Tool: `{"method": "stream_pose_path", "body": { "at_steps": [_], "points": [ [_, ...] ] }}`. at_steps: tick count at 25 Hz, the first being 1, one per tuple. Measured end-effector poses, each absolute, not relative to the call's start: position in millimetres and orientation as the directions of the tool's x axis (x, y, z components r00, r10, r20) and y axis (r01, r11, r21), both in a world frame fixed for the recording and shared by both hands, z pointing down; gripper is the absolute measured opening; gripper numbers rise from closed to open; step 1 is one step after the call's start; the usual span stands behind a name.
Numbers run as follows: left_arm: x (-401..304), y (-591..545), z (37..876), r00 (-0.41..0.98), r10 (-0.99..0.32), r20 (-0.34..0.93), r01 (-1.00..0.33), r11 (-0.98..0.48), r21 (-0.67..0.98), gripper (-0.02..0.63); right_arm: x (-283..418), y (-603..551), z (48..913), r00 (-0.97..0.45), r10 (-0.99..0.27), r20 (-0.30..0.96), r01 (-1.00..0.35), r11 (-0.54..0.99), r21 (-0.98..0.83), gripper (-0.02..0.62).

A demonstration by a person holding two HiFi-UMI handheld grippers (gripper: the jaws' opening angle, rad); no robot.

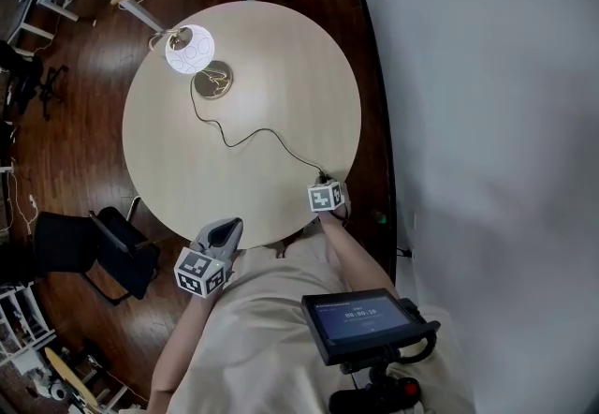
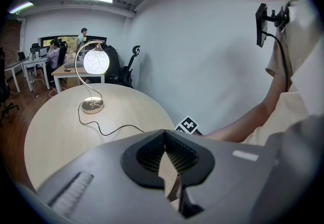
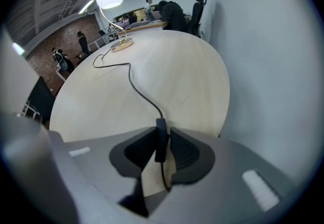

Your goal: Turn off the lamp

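Lamp (image 1: 190,51): lit, far side of table (image 1: 281,84).
My right gripper (image 3: 162,129): clenched on the cord's switch (image 3: 160,147).
My left gripper (image 2: 163,134): closed, empty.

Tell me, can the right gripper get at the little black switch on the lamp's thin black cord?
Yes, it looks so: the right gripper has the little black switch pinched between its jaws, near the edge of the round pale wooden table. Nothing blocks it.
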State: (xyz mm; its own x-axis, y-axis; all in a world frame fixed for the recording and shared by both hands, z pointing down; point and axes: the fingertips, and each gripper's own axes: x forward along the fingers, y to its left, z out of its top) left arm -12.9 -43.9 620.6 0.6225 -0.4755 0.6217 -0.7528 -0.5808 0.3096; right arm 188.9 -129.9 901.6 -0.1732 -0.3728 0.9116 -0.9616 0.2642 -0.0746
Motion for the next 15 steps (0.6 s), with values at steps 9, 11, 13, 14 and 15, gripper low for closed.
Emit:
{"method": "stream_pose_path", "body": {
  "at_steps": [9, 11, 13, 14, 15],
  "points": [
    [-8, -44, 626, 0.614, -0.487, 0.621, -0.761, -0.572, 0.305, -0.014, 193, -137, 907, -0.188, -0.38, 0.905, -0.959, 0.271, -0.086, 0.064],
    [-8, -44, 627, 0.613, -0.49, 0.62, -0.763, -0.569, 0.305, -0.014, 194, -139, 907, -0.196, -0.378, 0.905, -0.96, 0.261, -0.099, 0.064],
    [-8, -44, 628, 0.61, -0.493, 0.62, -0.766, -0.566, 0.304, -0.014, 193, -140, 908, -0.2, -0.377, 0.905, -0.96, 0.259, -0.104, 0.064],
    [-8, -45, 629, 0.609, -0.494, 0.621, -0.767, -0.565, 0.303, -0.014, 193, -140, 909, -0.2, -0.376, 0.905, -0.96, 0.261, -0.104, 0.064],
    [-8, -45, 630, 0.608, -0.495, 0.621, -0.768, -0.565, 0.301, -0.014, 193, -141, 911, -0.201, -0.374, 0.905, -0.959, 0.262, -0.105, 0.066]
  ]
}}
